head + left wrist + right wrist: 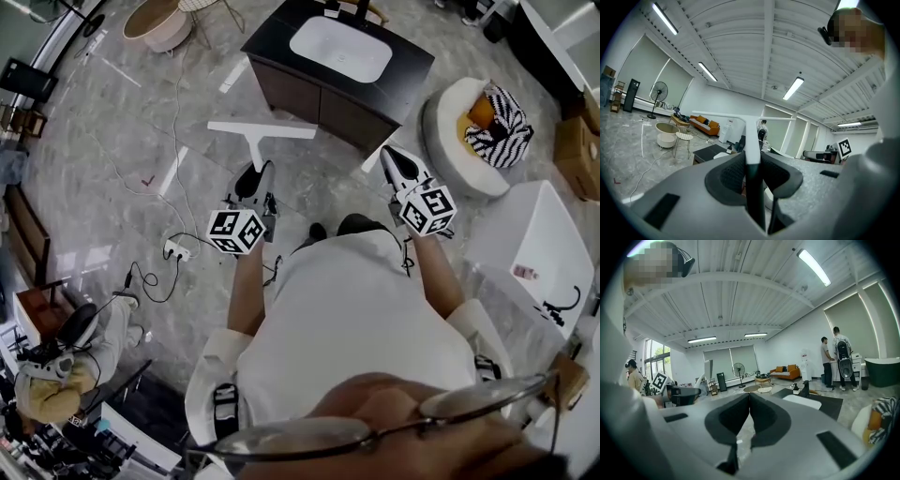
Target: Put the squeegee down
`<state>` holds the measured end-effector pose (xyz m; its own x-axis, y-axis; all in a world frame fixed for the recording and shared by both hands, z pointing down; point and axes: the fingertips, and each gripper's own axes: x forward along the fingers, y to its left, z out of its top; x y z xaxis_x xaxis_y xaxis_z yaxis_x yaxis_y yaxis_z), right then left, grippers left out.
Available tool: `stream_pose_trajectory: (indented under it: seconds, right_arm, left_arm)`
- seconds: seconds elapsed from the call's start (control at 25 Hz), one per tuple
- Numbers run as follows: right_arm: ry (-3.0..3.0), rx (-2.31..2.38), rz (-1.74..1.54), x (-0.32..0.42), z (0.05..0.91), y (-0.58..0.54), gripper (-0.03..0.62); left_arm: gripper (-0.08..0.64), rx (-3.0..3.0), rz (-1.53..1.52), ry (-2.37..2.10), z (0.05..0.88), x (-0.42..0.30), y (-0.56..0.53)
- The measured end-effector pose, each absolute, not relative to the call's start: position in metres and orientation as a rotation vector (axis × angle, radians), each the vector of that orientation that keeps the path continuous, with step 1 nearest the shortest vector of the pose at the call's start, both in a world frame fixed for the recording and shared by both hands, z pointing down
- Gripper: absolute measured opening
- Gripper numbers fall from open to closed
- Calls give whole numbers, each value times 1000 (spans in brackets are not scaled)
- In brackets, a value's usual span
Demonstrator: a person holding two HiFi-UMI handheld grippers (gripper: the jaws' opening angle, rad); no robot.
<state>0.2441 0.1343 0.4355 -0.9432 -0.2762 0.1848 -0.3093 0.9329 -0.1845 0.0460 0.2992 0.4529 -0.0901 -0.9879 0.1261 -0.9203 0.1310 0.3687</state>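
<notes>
Black vanity cabinet (375,105) with white basin (340,49): stands on floor ahead of person.
Left forearm (246,291), right forearm (439,277): both stretched forward, side by side, near level.
Left gripper (255,176): jaws partly apart, clamped on squeegee handle.
Right gripper (394,159): jaws pressed together, nothing between them.
Squeegee (262,130): held in air, white blade crosswise beyond left jaws, near cabinet's front.

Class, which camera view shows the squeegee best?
Head view: the whole white squeegee, blade and handle, shows against the floor. The left gripper view shows its handle clamped in the left tool, blade ahead. The right gripper view hardly shows it.
</notes>
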Motion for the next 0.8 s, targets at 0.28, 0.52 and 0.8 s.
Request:
stream_pose_trajectory:
  seconds: [0.28,0.52,0.8]
  right_arm:
    - [-2920,467,335,235,439,124,6]
    - [-2915,446,370,215,449,101,6]
    - [-2913,386,383,175,452,54,6]
  left_arm:
    - [94,1841,-285,-2069,456,34,292]
    - [94,1820,-269,-2074,462,21,272]
    - [94,1790,-261,-2089,464,-7,229]
